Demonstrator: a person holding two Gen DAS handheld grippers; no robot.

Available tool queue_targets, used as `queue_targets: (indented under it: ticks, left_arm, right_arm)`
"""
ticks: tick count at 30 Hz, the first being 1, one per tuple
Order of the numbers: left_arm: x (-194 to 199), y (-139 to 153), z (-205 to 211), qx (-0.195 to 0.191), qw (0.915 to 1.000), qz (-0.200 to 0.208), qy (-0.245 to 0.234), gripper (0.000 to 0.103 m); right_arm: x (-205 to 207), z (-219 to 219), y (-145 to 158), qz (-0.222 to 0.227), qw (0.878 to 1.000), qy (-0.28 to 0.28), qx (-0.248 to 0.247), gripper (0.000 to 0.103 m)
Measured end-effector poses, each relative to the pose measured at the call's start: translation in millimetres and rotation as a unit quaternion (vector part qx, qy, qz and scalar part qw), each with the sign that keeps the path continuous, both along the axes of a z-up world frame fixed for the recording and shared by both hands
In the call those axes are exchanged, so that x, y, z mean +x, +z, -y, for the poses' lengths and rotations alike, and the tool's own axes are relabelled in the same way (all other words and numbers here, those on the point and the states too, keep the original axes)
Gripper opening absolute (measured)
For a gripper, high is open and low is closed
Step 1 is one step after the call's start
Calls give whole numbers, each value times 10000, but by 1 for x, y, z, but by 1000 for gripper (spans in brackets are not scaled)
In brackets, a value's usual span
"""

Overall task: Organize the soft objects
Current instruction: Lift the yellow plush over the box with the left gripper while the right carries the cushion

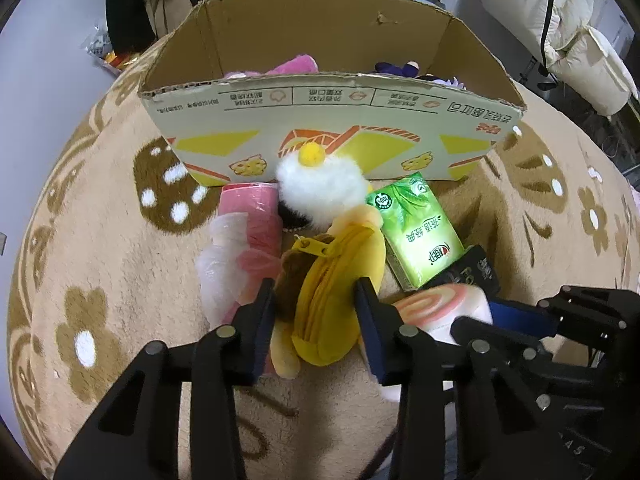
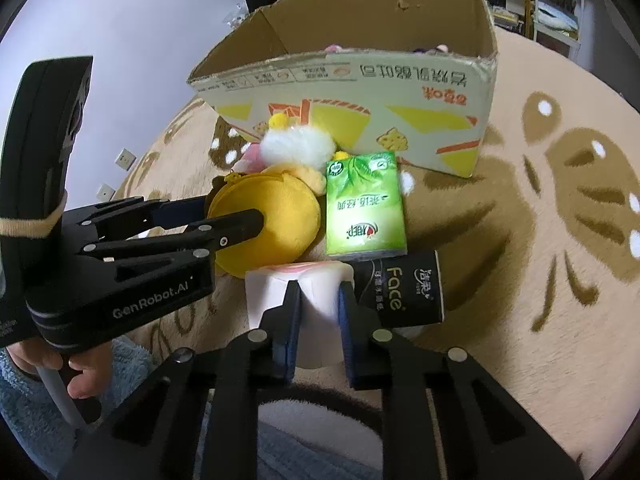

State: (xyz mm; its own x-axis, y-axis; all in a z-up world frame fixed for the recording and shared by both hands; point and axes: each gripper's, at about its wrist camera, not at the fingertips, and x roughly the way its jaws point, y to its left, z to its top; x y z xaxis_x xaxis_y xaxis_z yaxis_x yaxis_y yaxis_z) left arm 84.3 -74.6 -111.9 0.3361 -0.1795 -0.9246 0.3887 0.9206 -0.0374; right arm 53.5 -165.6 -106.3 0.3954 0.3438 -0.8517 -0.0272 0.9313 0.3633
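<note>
My left gripper is shut on a yellow plush coin pouch lying on the rug; it also shows in the right wrist view. My right gripper is shut on a white squishy roll-cake toy, whose pink swirl shows in the left wrist view. A fluffy white plush with a yellow pom lies against the cardboard box. Inside the box are a pink plush and a purple plush.
A green tissue pack and a black "Face" tissue pack lie right of the pouch. A pink roll in plastic wrap lies to its left. All sit on a beige patterned rug. Shelves stand behind the box.
</note>
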Motion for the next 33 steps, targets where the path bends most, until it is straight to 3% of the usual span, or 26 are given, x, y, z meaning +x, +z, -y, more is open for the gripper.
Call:
queue_targets:
  ticks: [17,26,33]
  left_arm:
    - [-29,41,-24,43,9975,627,331,31]
    - [-42,65,-38,20,9919,1117,600,30]
    - [-49,85,-48,-78,9842,1584,788,30]
  right_arm:
    - [-20,13,31,446,9988,-183,-102,16]
    - [-29,17,59,1103,9925,-439,-303,16]
    - [-36,22,85,1843,9786,-766,-501,16]
